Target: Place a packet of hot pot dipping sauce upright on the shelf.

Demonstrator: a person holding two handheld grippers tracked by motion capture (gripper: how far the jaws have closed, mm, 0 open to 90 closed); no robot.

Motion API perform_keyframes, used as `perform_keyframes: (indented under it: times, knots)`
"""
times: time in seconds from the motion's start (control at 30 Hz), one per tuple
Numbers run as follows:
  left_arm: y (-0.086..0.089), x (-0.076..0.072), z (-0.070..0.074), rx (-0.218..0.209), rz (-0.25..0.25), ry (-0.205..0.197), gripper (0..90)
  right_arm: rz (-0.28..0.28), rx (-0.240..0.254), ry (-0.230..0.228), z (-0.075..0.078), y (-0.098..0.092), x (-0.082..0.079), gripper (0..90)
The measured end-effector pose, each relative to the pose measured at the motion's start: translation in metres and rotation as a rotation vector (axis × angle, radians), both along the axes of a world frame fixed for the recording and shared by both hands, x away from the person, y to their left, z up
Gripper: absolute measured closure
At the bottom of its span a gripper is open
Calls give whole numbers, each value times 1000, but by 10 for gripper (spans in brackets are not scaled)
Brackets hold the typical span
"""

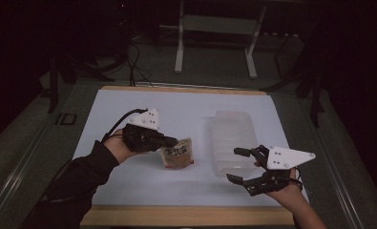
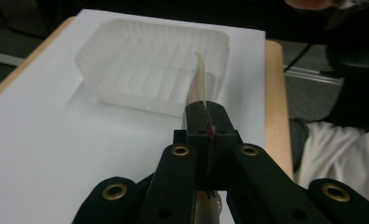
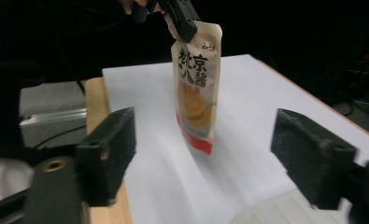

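Observation:
A cream and orange sauce pouch (image 1: pixel 177 153) with black characters hangs lifted over the white sheet. My left gripper (image 1: pixel 172 141) is shut on its top edge. In the left gripper view the pouch's thin edge (image 2: pixel 198 79) rises from between the closed jaws of my left gripper (image 2: pixel 206 112). The right gripper view has the pouch (image 3: pixel 196 93) hanging upright from the left gripper (image 3: pixel 182 21). My right gripper (image 1: pixel 232 164) stands open at the near end of a clear plastic tray (image 1: pixel 231 138), with nothing between its pads (image 3: pixel 112 140).
A white sheet (image 1: pixel 129 181) covers the wooden table (image 1: pixel 186 215). The ribbed tray (image 2: pixel 140 65) lies right of centre. A metal stand (image 1: pixel 214 28) stands on the floor beyond the far edge. The surroundings are dark.

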State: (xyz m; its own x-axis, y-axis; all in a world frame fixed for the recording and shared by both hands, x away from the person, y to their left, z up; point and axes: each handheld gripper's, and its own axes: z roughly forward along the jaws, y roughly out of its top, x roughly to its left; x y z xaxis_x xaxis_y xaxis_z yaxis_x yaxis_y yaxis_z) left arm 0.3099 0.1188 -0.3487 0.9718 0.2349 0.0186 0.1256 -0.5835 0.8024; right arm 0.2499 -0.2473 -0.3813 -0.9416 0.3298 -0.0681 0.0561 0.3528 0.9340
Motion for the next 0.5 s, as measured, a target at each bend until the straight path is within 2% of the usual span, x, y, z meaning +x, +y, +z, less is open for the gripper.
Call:
perform_keyframes:
  times: [0.07,0.13,0.17,0.27,0.37,0.5]
  knots:
    - [-2,-1,1,3,-5,-6,900,-1,-11,-7,2,1,2,248]
    - [-7,-4,7,23,-35,-9,900,10,-32,-12,7,6,10,270]
    - [-9,-6,9,30,-48,-12,900,21,-35,-3,9,8,12,311]
    - [-13,-9,13,38,-67,-23,900,46,-50,13,11,16,17,336]
    - [-17,-11,17,44,-84,-24,900,65,-47,51,12,26,24,399]
    - [-21,-11,18,44,-115,-12,900,93,-64,79,10,43,35,451]
